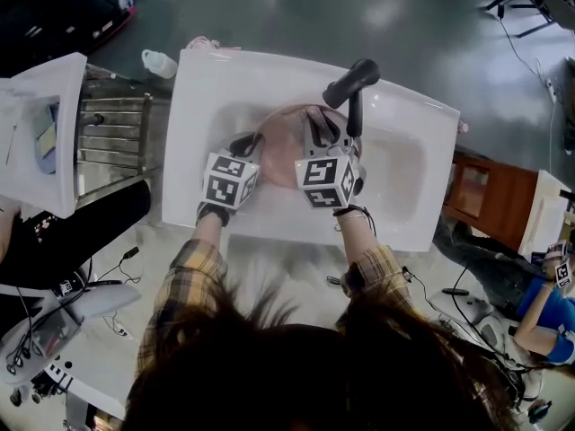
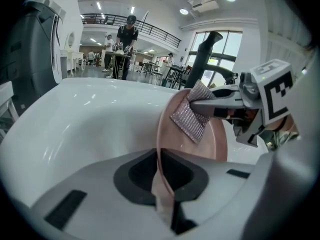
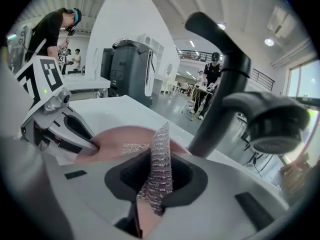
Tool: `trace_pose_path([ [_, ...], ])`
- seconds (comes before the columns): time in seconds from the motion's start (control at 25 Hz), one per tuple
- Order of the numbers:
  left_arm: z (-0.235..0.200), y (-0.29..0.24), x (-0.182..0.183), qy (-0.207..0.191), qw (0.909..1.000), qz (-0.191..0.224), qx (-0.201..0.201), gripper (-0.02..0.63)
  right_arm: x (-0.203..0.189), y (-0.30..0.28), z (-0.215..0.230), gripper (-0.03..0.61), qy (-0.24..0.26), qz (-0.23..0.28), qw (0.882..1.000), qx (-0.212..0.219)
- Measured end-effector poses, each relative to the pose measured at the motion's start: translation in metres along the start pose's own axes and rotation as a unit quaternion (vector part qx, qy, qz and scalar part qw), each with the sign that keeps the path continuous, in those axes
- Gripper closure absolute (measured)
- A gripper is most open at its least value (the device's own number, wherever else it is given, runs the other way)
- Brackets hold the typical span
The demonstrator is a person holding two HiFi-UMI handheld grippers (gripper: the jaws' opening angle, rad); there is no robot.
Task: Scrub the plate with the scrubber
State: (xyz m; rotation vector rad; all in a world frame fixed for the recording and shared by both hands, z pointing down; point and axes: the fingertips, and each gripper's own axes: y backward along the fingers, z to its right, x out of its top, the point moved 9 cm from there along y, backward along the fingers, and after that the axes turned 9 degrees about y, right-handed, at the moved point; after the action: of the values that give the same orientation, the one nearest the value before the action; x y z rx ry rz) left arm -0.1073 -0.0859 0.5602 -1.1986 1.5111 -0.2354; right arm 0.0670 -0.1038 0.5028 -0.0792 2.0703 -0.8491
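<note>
A pink plate stands on edge in the white sink. My left gripper is shut on the plate's rim; in the left gripper view the rim runs straight into the left gripper. My right gripper is shut on a silvery mesh scrubber, which stands between the jaws of the right gripper. The scrubber lies against the plate's face, near its top. The plate spans the gap between both grippers.
A black faucet arches over the sink just behind the plate, close to my right gripper. A metal drying rack and a clear bottle sit left of the sink. A wooden cabinet stands to the right.
</note>
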Motion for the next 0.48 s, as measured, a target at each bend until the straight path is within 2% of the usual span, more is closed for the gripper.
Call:
trace_pose_path([
  [0.24,0.000,-0.002,-0.002,0.004,1.0000,-0.004,0.000,0.581,0.009,-0.010,-0.028,0.498,0.045,-0.008,0.999,0.026],
  [0.48,0.000,0.000,-0.002,0.010,0.9999,-0.011,0.003,0.581,0.013,-0.013,-0.047,0.499,0.075,-0.038,0.995,0.060],
])
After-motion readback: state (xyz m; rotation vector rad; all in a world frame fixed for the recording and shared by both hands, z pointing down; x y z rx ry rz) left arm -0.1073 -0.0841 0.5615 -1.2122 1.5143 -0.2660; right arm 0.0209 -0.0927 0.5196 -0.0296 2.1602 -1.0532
